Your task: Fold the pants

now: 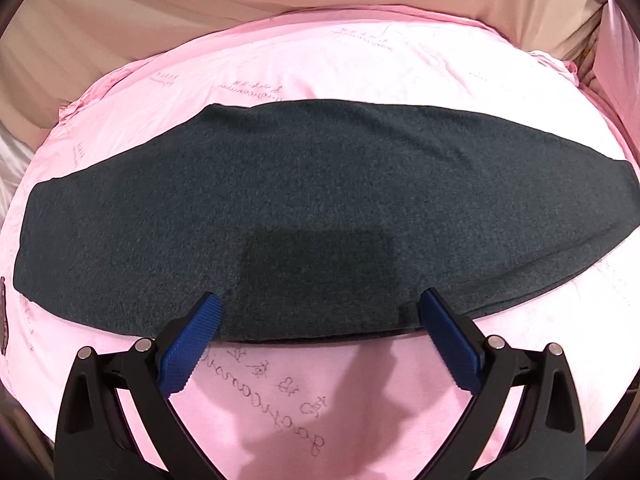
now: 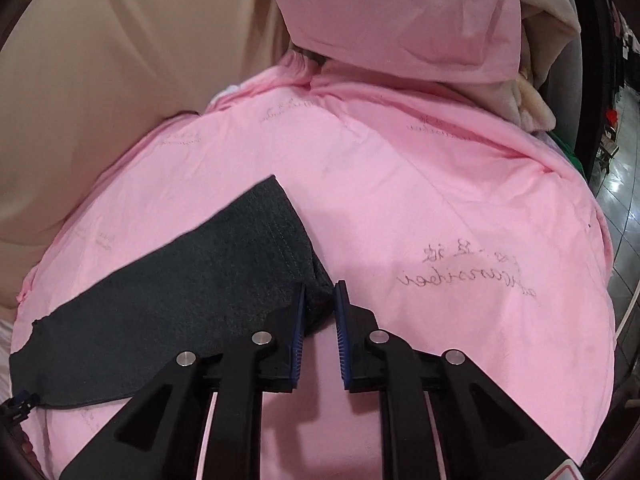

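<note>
Dark grey fleece pants (image 1: 320,200) lie flat as one long band across a pink sheet (image 1: 360,68). My left gripper (image 1: 321,299) is open wide, and both blue fingertips (image 1: 208,312) touch the band's near edge around its middle, with nothing pinched. In the right wrist view the pants (image 2: 180,300) run off to the lower left, and their stitched end (image 2: 280,236) points up. My right gripper (image 2: 321,294) has its jaws close together on the near corner of that end, and the cloth bunches between the blue pads (image 2: 298,320).
The pink sheet (image 2: 440,200) covers a bed and carries printed writing. Beige fabric (image 1: 160,8) rises behind the bed. A pink pillow (image 2: 400,20) and a cream blanket (image 2: 532,96) lie at the head end. A small black toggle (image 2: 18,406) sits at the pants' lower-left edge. Shiny floor (image 2: 624,184) shows at far right.
</note>
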Available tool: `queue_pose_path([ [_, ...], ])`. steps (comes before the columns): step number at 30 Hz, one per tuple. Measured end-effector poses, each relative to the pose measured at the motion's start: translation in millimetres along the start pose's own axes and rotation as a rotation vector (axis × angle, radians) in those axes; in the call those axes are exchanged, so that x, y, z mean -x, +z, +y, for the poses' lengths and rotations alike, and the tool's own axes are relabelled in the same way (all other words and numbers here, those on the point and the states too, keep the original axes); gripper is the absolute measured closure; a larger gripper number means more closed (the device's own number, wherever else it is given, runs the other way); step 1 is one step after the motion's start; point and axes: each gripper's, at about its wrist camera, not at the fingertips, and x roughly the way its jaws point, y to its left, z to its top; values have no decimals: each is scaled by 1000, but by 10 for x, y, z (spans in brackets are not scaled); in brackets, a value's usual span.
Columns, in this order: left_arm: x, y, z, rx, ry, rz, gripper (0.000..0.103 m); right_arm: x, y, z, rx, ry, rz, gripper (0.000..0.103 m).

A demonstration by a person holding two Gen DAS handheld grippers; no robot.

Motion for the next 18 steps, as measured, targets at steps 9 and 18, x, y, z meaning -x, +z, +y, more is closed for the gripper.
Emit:
queue_pose_path([
  [9, 1, 0, 25, 19, -16, -6, 6, 111, -35, -92, -60, 16, -10, 46],
  [18, -49, -23, 191, 62, -1, -17, 6, -31, 4, -24, -119, 23, -10, 89],
])
